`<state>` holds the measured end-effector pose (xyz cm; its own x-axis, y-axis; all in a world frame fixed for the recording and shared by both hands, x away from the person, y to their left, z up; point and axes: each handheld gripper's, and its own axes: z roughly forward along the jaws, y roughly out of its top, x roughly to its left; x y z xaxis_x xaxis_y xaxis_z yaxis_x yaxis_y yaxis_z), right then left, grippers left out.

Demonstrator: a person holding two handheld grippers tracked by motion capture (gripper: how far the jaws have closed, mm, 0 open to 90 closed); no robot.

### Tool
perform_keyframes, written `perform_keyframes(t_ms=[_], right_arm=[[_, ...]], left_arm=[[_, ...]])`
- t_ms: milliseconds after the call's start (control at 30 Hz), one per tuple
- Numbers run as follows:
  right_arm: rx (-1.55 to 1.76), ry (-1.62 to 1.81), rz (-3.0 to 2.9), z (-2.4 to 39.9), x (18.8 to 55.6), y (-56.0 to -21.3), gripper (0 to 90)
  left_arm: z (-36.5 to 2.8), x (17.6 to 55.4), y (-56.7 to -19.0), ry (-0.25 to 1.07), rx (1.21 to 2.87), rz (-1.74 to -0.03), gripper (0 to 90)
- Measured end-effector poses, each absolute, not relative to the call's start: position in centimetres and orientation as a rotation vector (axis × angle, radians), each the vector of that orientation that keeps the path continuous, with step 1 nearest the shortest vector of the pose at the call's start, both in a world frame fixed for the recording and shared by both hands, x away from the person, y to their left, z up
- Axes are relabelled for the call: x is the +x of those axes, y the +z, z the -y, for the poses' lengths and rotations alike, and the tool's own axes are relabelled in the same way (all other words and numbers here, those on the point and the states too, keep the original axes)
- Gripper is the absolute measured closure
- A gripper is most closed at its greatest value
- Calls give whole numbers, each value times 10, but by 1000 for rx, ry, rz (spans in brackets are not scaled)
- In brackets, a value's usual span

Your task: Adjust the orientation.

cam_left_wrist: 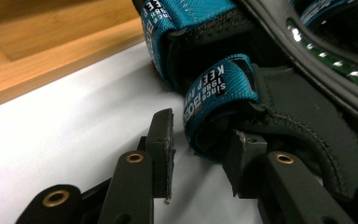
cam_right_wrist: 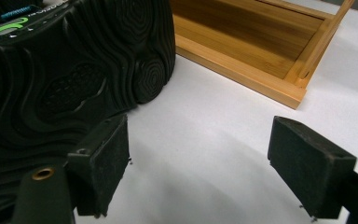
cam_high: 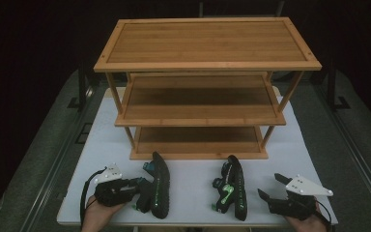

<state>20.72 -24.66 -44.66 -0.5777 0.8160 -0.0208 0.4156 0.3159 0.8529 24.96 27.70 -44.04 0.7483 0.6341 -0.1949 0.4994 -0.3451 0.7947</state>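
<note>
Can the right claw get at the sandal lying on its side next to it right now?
Probably yes. The right claw is open beside the right sandal, whose black sole faces it across bare white table, with nothing in between.

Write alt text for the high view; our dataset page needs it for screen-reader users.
Two black strapped sandals lie on their sides on a white table, before an empty three-tier bamboo shelf rack. The left gripper touches the left sandal; the right gripper rests open beside the right one.
</note>
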Motion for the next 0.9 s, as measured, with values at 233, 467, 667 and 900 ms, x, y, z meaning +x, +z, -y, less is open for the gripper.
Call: perform_keyframes(t_ms=[233,467,667,900], right_arm=[[1090,1184,-2136,246,208,-447,201],[1088,1190,-2139,245,208,-447,202],[1085,1190,-2142,243,208,-447,202],[1083,1191,-2146,242,208,-448,202]], left_arm=[[-269,250,-435,173,1990,-818,646],[-264,251,-430,176,1979,-794,632],[-259,253,-427,170,1975,-775,628],[-257,254,-425,156,1962,-765,626]])
